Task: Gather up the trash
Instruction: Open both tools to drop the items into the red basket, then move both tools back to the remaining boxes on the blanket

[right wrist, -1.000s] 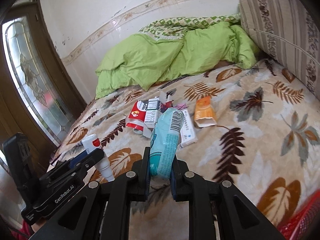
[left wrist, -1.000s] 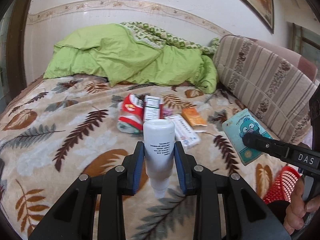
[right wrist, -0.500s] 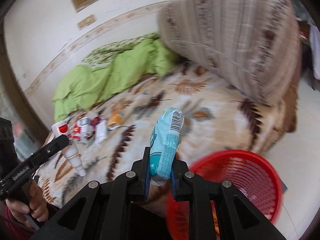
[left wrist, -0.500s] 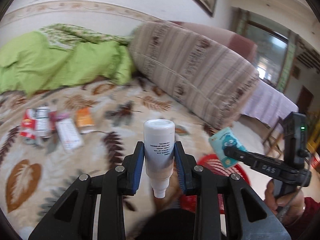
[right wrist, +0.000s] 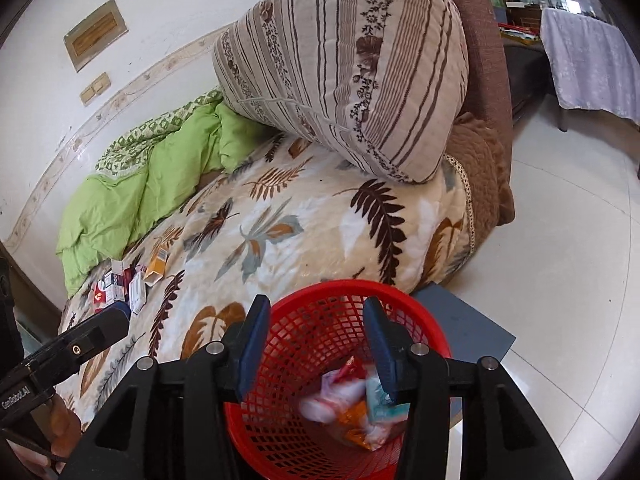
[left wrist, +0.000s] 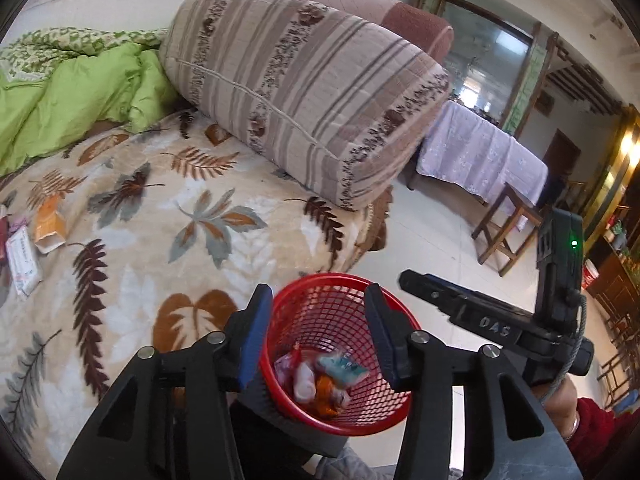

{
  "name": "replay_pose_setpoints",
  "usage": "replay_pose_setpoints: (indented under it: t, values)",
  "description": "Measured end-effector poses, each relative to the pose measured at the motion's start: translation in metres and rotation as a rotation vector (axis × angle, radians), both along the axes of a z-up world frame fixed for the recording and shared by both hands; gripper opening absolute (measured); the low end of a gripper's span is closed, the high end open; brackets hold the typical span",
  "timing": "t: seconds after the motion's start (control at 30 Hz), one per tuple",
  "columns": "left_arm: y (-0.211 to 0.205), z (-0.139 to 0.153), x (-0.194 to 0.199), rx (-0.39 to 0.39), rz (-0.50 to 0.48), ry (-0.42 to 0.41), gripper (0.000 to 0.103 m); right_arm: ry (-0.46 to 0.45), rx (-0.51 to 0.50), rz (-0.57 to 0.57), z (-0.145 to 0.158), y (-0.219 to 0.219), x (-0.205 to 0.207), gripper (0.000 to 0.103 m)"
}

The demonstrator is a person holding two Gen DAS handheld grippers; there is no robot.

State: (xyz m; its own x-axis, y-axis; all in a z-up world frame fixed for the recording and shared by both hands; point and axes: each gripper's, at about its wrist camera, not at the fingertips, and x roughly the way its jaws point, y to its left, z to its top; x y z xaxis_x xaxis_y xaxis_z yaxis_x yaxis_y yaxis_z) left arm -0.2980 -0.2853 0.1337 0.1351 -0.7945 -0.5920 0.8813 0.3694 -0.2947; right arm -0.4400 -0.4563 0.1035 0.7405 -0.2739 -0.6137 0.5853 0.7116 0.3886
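A red mesh basket (left wrist: 396,312) (right wrist: 436,332) stands on the floor by the bed's corner. Both grippers hang above it, jaws opening, nothing between them. My left gripper (left wrist: 318,330) looks straight down into it; the white bottle (left wrist: 304,380) and the teal tissue pack (left wrist: 340,366) lie blurred in the bottom among wrappers. My right gripper (right wrist: 316,340) is over the same basket, with the white bottle (right wrist: 320,406) and teal pack (right wrist: 378,400) below it. More trash stays on the leaf-patterned blanket: an orange box (left wrist: 50,226) (right wrist: 157,264), a white box (left wrist: 22,260) and a red-and-white pack (right wrist: 102,294).
A big striped cushion (left wrist: 304,92) (right wrist: 352,72) leans on the bed's far side, with a green quilt (left wrist: 76,96) behind. Tiled floor (right wrist: 568,280) spreads right, with a cloth-covered table (left wrist: 476,160) and a wooden stool (left wrist: 506,232). A dark mat (right wrist: 460,324) lies under the basket.
Both grippers swung from the bed to above the red basket and opened. The white bottle left the left jaws and the teal pack the right; both now lie in the basket.
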Motion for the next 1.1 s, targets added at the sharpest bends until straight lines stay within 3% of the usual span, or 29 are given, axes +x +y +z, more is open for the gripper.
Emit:
replay_pose_setpoints:
  t: [0.3,0.5,0.77,0.87,1.0,1.1]
  values:
    - [0.063,-0.010,0.047,0.072,0.186,-0.020,0.057,0.005,0.022,0.135,0.001,0.028,0.042,0.053]
    - [0.120,-0.025,0.105,0.088,0.366,0.008,0.057,0.038,-0.016,0.266,0.006,0.063,0.101,0.055]
    - [0.186,-0.053,0.192,0.093,0.630,0.091,0.059,0.110,-0.027,0.439,0.000,0.108,0.230,0.061]
    - [0.202,-0.069,0.216,0.112,0.717,0.083,0.059,0.148,-0.037,0.478,-0.007,0.121,0.282,0.063]
    - [0.219,-0.086,0.236,0.158,0.791,0.074,0.059,0.192,-0.024,0.492,-0.020,0.131,0.352,0.066]
    - [0.232,-0.084,0.245,0.138,0.825,0.067,0.059,0.225,-0.022,0.497,-0.031,0.138,0.395,0.067]
